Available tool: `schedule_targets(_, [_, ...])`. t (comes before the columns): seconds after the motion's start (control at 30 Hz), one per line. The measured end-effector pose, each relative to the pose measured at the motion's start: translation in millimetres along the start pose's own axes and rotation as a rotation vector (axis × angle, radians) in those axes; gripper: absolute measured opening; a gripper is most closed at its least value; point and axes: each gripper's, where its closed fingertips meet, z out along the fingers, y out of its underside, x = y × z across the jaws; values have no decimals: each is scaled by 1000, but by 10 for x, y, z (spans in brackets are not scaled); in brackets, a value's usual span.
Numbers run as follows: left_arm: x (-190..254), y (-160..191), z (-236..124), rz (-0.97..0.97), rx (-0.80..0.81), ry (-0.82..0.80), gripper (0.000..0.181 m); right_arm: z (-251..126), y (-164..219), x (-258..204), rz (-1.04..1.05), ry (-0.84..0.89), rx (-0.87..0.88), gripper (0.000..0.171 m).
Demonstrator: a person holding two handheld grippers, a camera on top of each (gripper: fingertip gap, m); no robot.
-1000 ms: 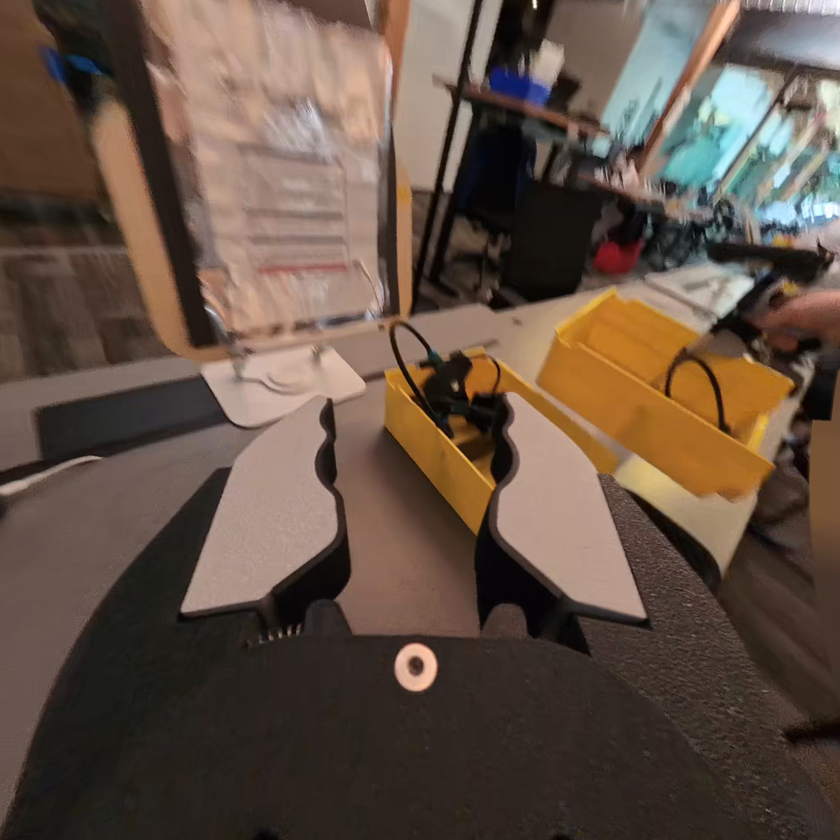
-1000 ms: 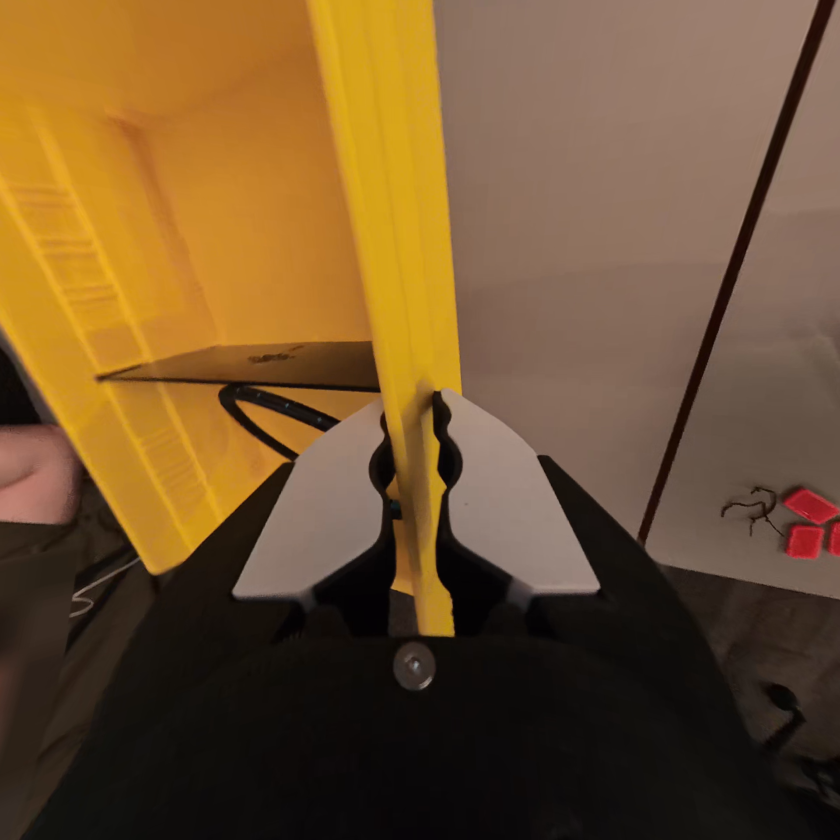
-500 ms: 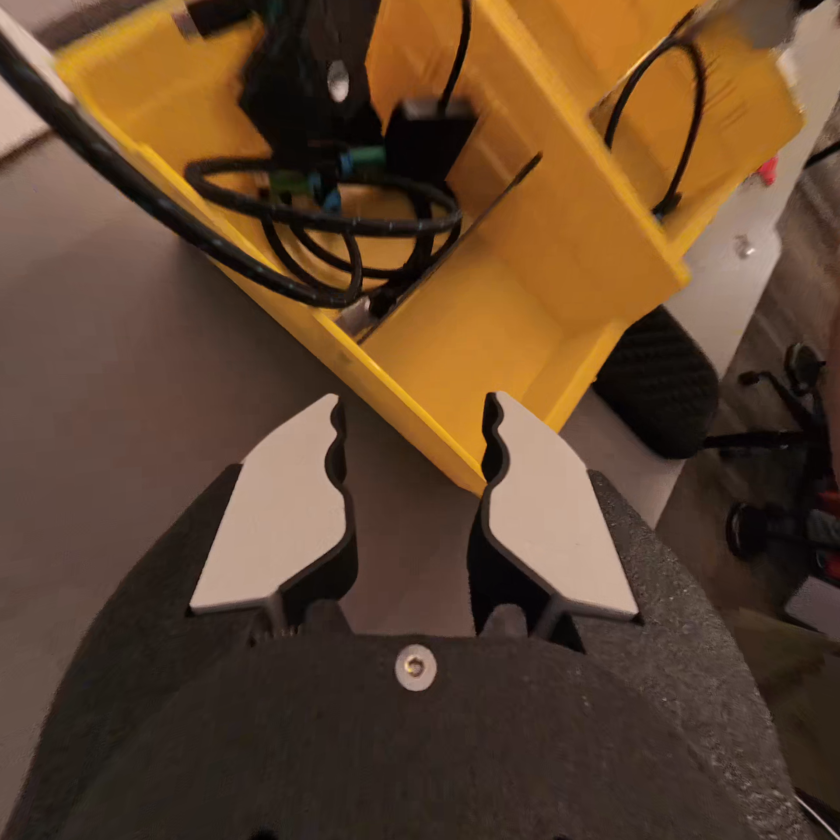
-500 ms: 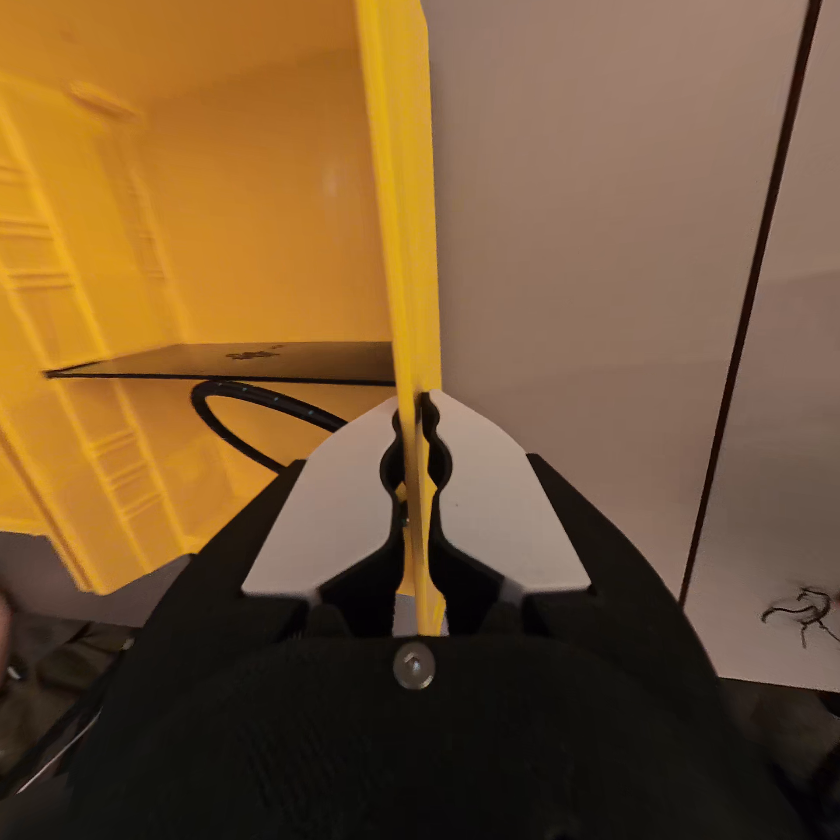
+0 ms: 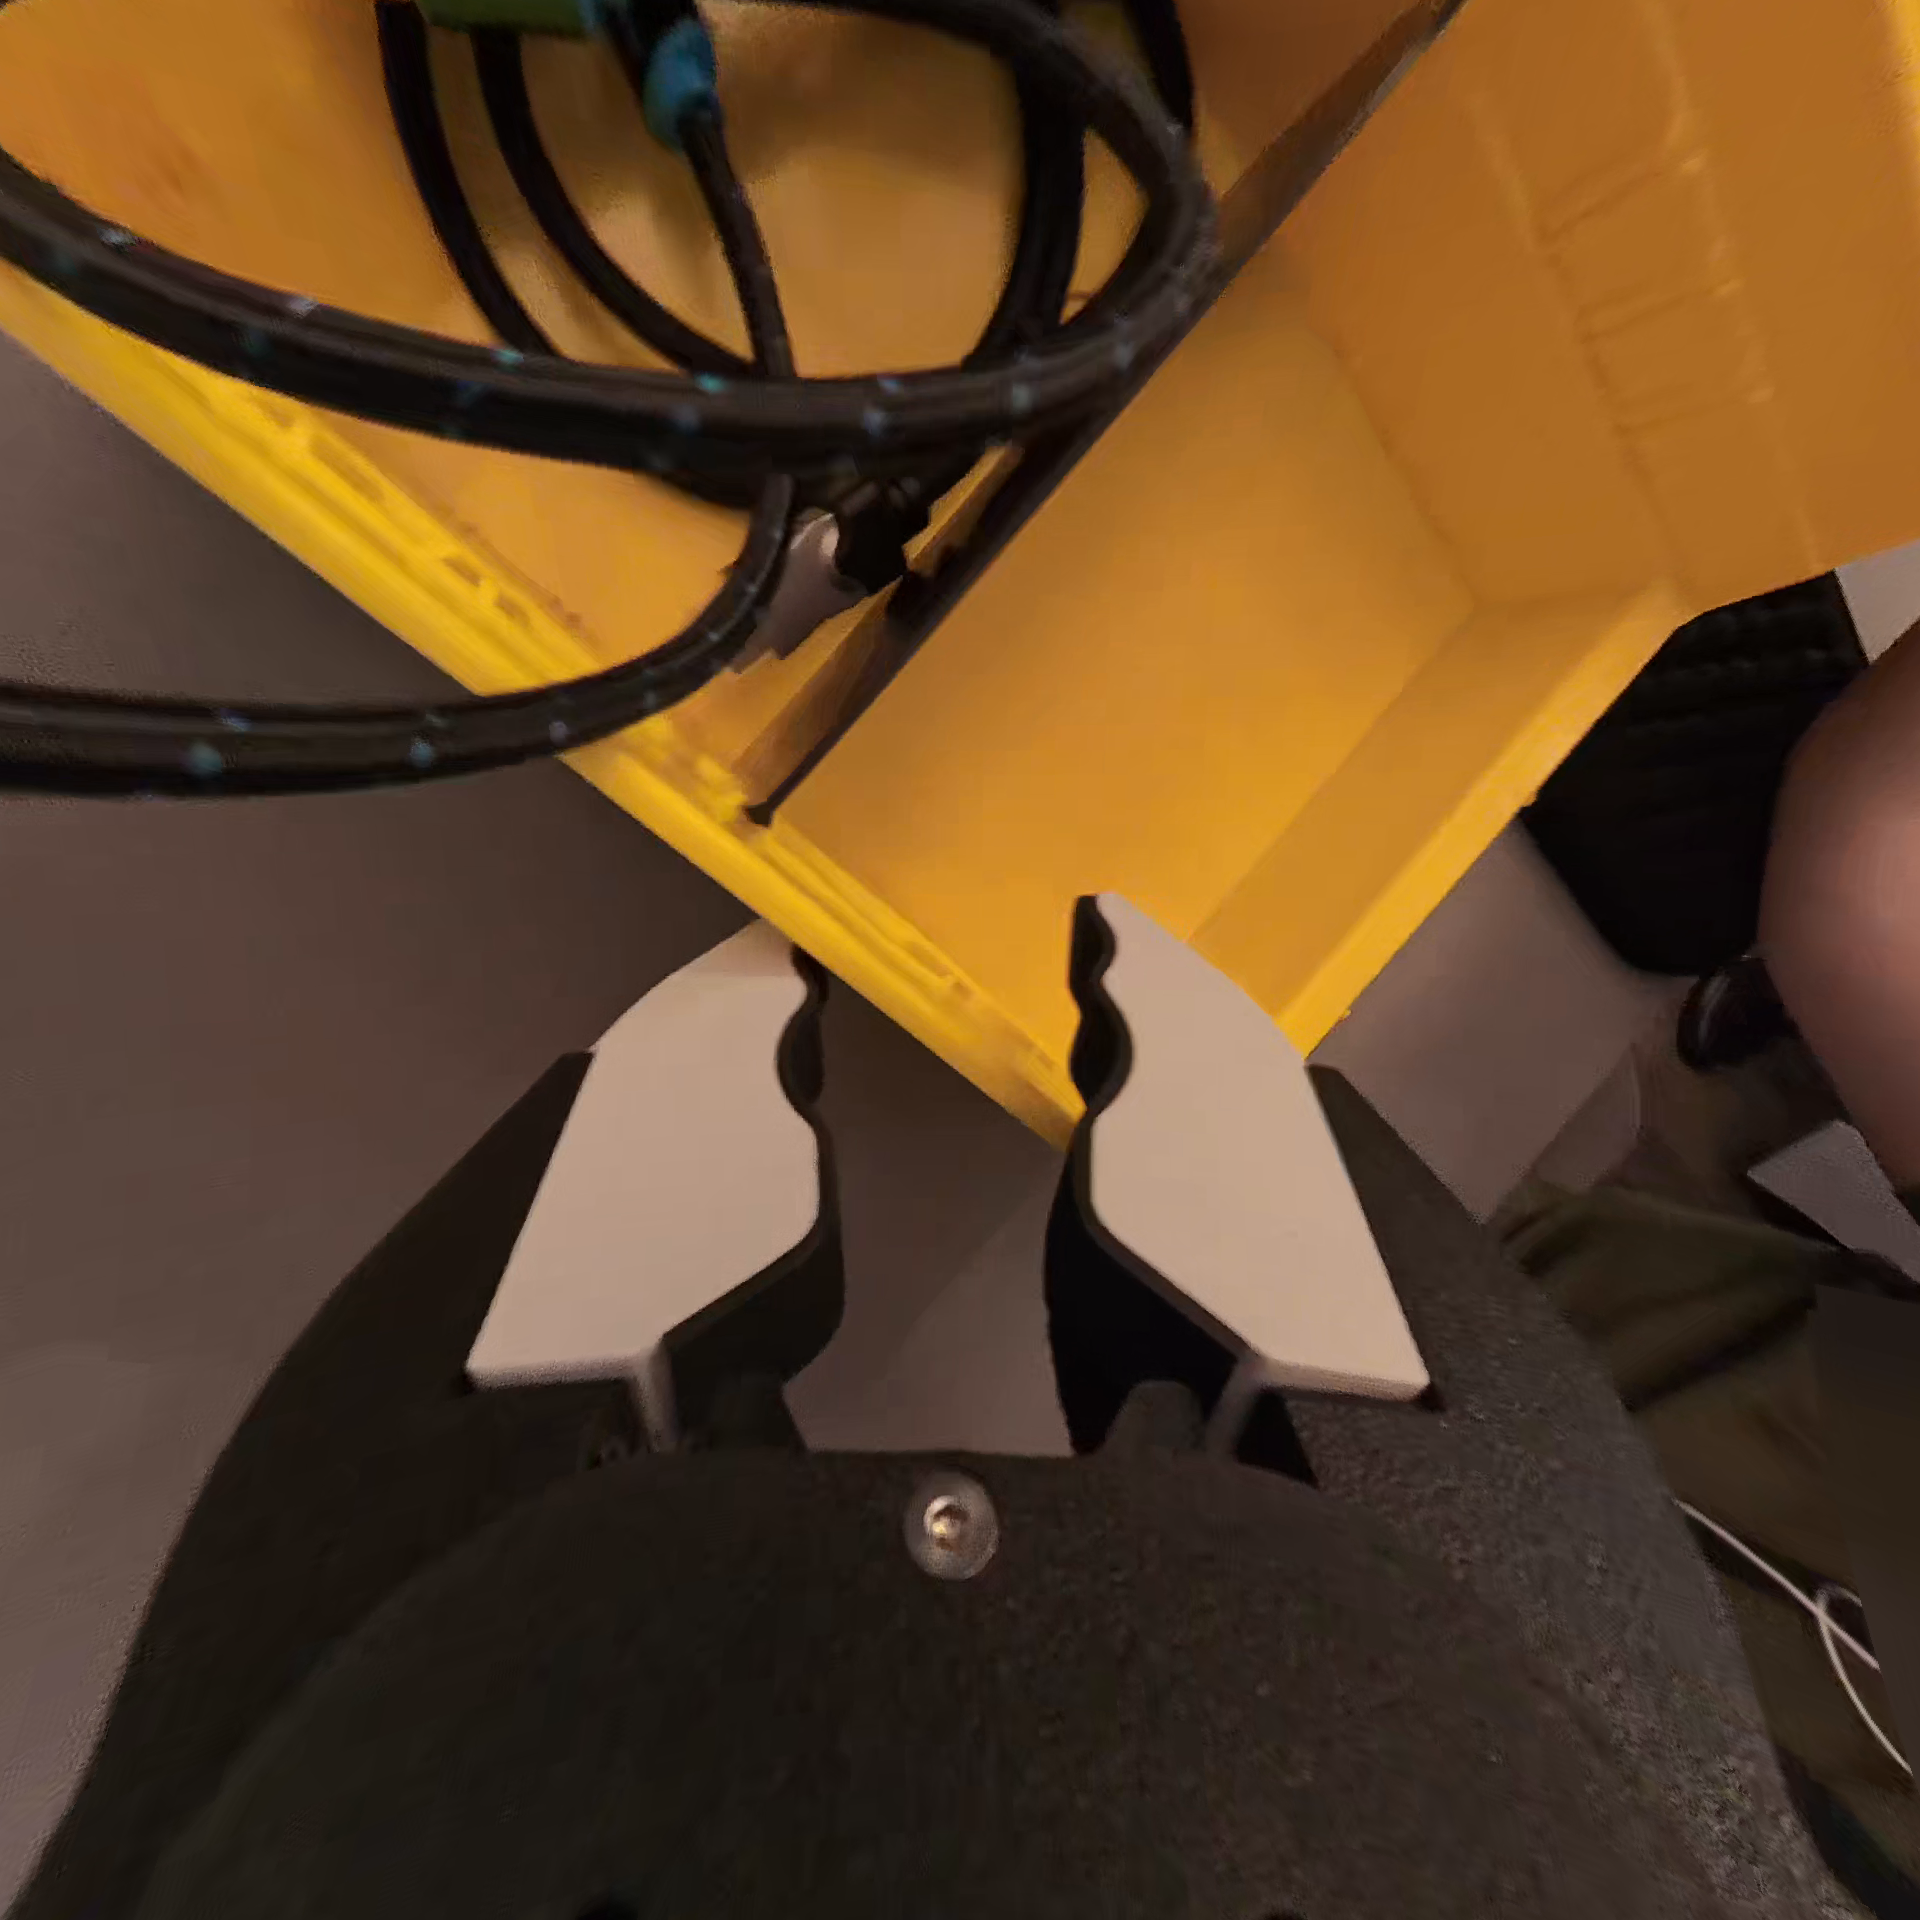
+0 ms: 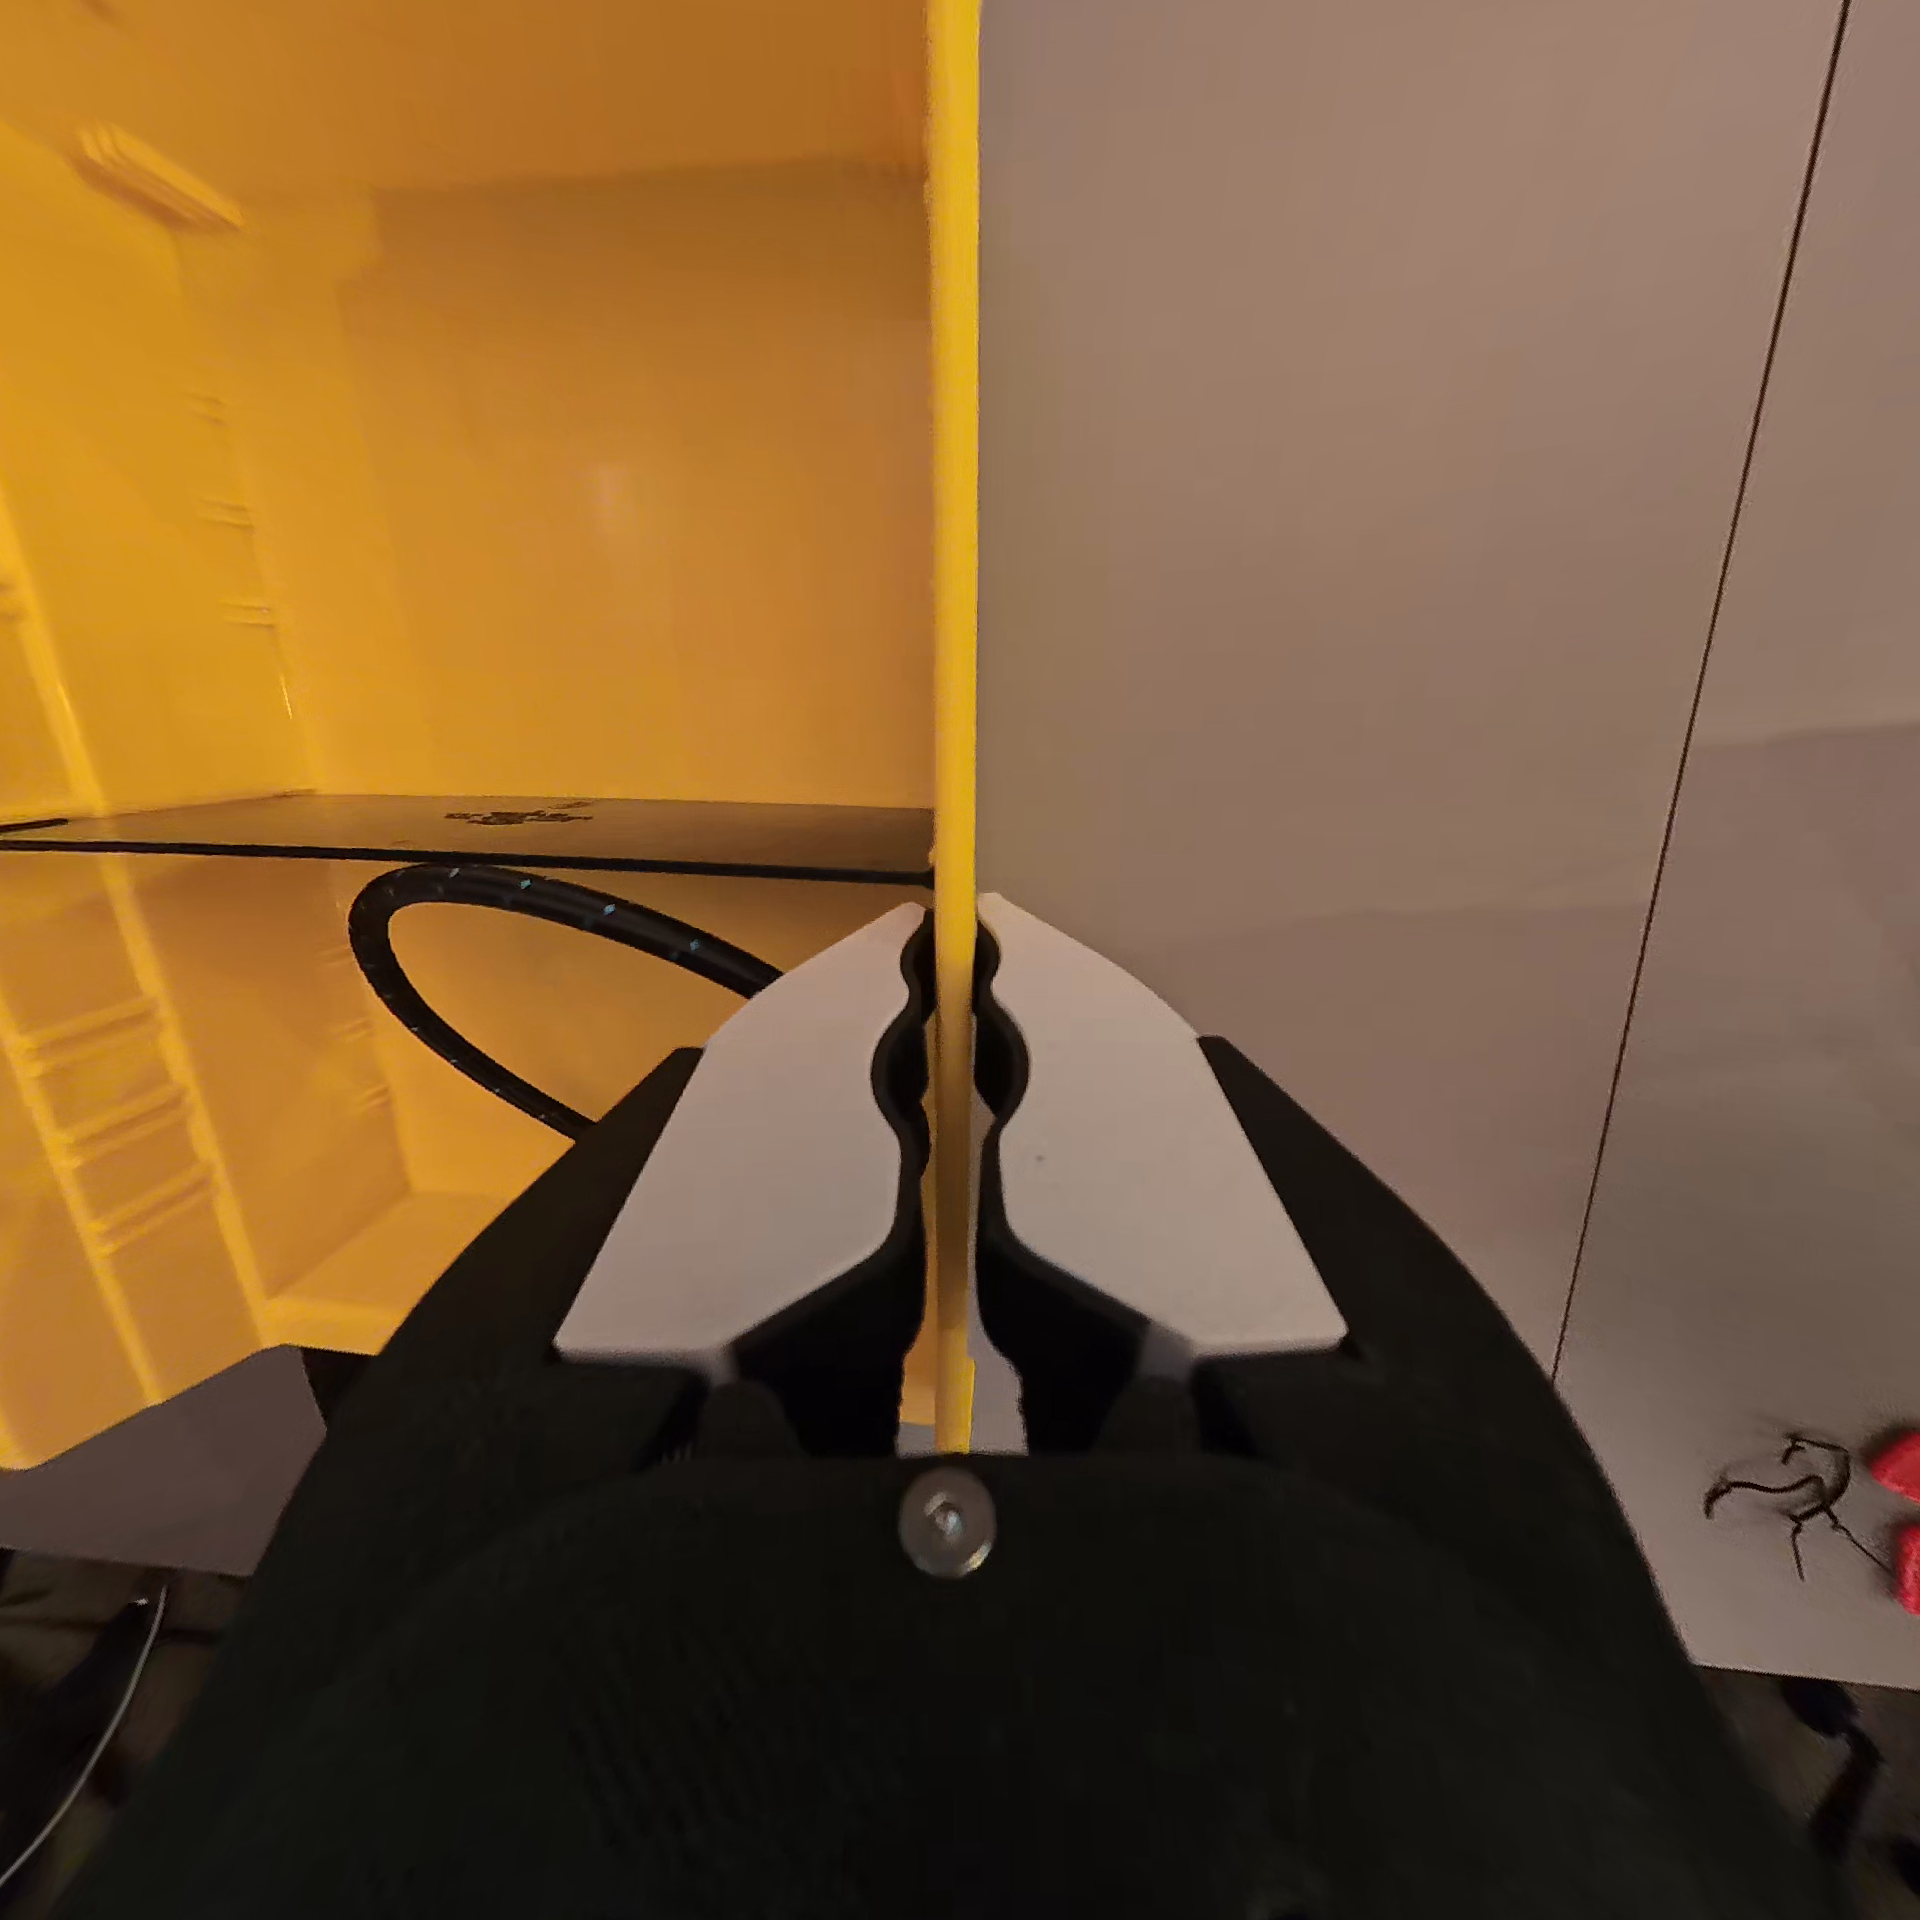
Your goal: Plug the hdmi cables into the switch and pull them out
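Note:
In the left wrist view a yellow bin (image 5: 665, 769) lies on the grey table, split by a black divider (image 5: 1039, 499). Its far compartment holds coiled black braided HDMI cables (image 5: 623, 405), one with a blue collar (image 5: 681, 73). A metal plug end (image 5: 800, 582) lies by the divider. The near compartment is empty. My left gripper (image 5: 930, 925) is open, its fingers straddling the bin's near wall by the corner. No switch shows. My right gripper (image 6: 954, 914) is shut on the side wall of a second yellow bin (image 6: 954, 416), which holds a black cable loop (image 6: 436, 997) and a black divider (image 6: 468, 831).
A white tabletop (image 6: 1351, 520) with a dark seam (image 6: 1714, 727) lies to the right of the held bin. Red pieces (image 6: 1896, 1465) and a black wire scrap (image 6: 1787, 1486) lie near its edge. A person's limb (image 5: 1849, 883) and a black object (image 5: 1704, 790) are past the table edge. There is about 40 centimetres between the tips of the two grippers. It is some 25 centimetres from my left tips to the black object (image 5: 1704, 790).
My left gripper dropped from facing the room to the first bin and now straddles its wall, jaws slightly narrower. My right gripper kept its hold while the second bin straightened.

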Motion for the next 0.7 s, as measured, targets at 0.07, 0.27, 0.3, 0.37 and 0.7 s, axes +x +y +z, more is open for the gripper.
schedule_targets(0.07, [-38,21,-9,-11,-70,-9,33,-3,4,-2,0,-4,5,5])
schedule_targets(0.27, [-102,100,-55,-9,-280,-104,14,-12,22,-21,23,-31,16,5])
schedule_targets(0.3, [-115,107,-61,-20,-303,-115,13,-14,34,-35,27,-42,14,5])
schedule_targets(0.37, [-162,122,-84,-45,-324,-122,12,-17,63,-82,32,-75,2,6])
schedule_targets(0.7, [-1107,628,-561,-276,-151,-85,5,95,-38,-712,-11,-161,-89,7])
